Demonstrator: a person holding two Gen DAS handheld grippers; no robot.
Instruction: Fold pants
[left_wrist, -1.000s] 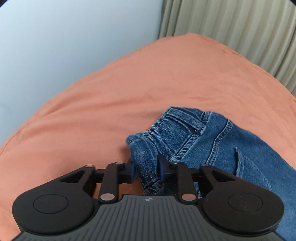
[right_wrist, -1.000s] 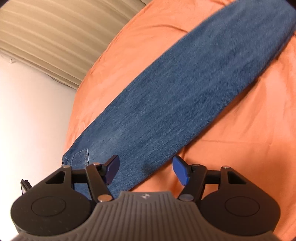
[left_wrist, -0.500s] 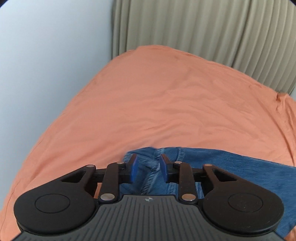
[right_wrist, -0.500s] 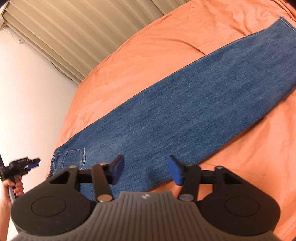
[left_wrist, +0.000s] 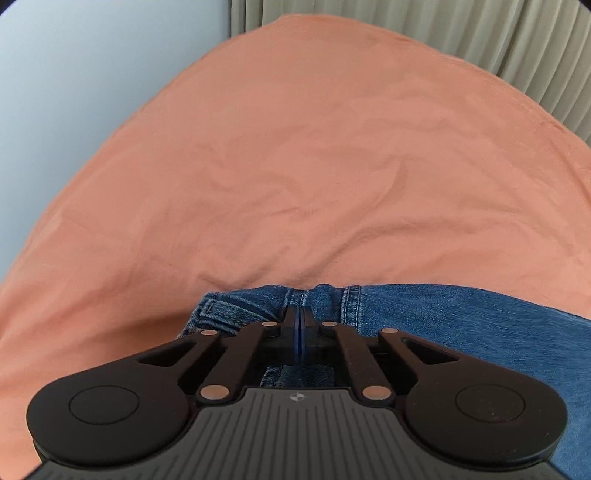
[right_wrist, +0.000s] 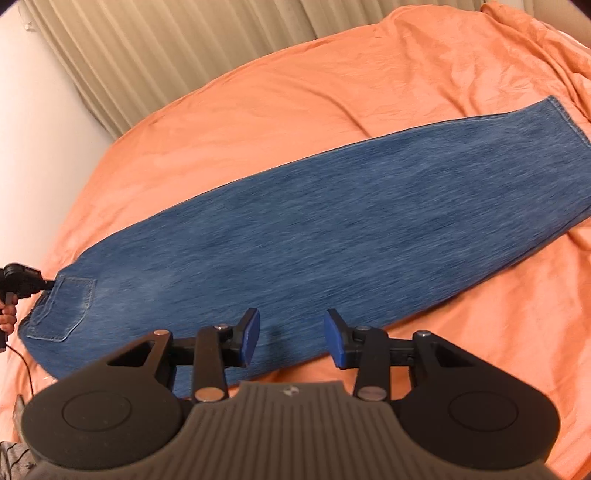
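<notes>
Left wrist view: left tongs (left_wrist: 299, 325) were pressed together, blue pads meeting at the waistband edge of the blue denim pants (left_wrist: 461, 321). Whether a fold of denim sat between the pads could not be told; the waistband bunched right at the tips. Pants lay along the bottom of the view on the orange bed sheet (left_wrist: 295, 166), the leg running off to the right. Pale wall (left_wrist: 74, 74) stood at upper left, pleated beige curtain (left_wrist: 480, 33) along the top.

Right wrist view: right tongs (right_wrist: 291, 338) were half spread and had just been closing, with nothing pinched. The pads hovered over the near edge of the pants (right_wrist: 332, 229), denim showing in the gap between them. Pants lay flat and stretched out diagonally across the bed sheet (right_wrist: 332, 92), hem at upper right, back pocket (right_wrist: 66, 310) at lower left. The left tongs (right_wrist: 48, 284) touched the waist end beside that pocket, with the person's hand (right_wrist: 8, 312) gripping the handle at the left edge. Curtain (right_wrist: 166, 48) hung behind the bed.
</notes>
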